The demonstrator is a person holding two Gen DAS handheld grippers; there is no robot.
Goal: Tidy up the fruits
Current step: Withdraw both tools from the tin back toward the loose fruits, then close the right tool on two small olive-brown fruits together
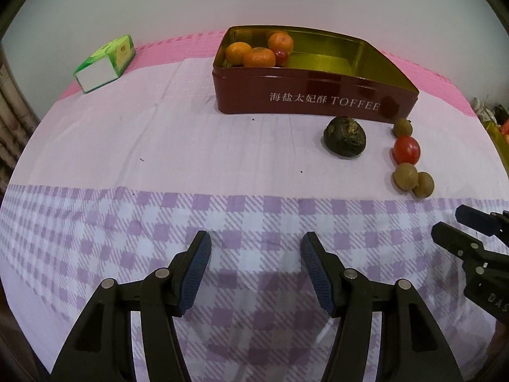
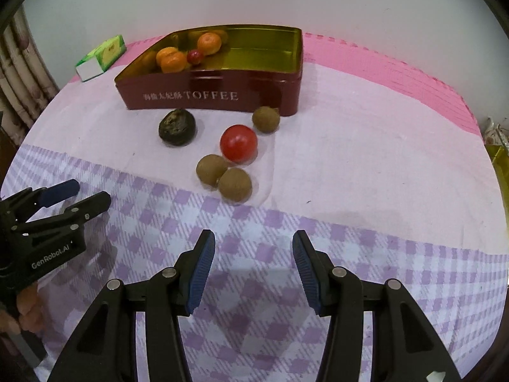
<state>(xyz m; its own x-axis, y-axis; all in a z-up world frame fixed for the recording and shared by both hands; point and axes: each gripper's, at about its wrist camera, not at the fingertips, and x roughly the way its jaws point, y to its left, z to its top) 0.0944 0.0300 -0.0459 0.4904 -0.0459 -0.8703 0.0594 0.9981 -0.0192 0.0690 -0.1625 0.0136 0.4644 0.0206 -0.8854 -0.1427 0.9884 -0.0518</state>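
Note:
A dark red toffee tin (image 1: pixel 305 95) (image 2: pixel 222 95) stands open at the back, with three oranges (image 1: pixel 259 58) (image 2: pixel 173 61) and a small red fruit (image 1: pixel 281 57) (image 2: pixel 194 56) in its left end. In front of it on the cloth lie a dark wrinkled fruit (image 1: pixel 345 138) (image 2: pixel 177 127), a red tomato (image 1: pixel 406 150) (image 2: pixel 238 143) and three brown longans (image 1: pixel 405 177) (image 2: pixel 212 168). My left gripper (image 1: pixel 256 273) stands open over the checked cloth, nothing between its fingers. My right gripper (image 2: pixel 254 270) is open too, just short of the longans.
A green and white carton (image 1: pixel 103 63) (image 2: pixel 101 54) lies at the back left. A yellow container edge (image 1: pixel 499 141) (image 2: pixel 502 165) shows at the far right. A curtain hangs at the left. Pink mat borders the cloth behind the tin.

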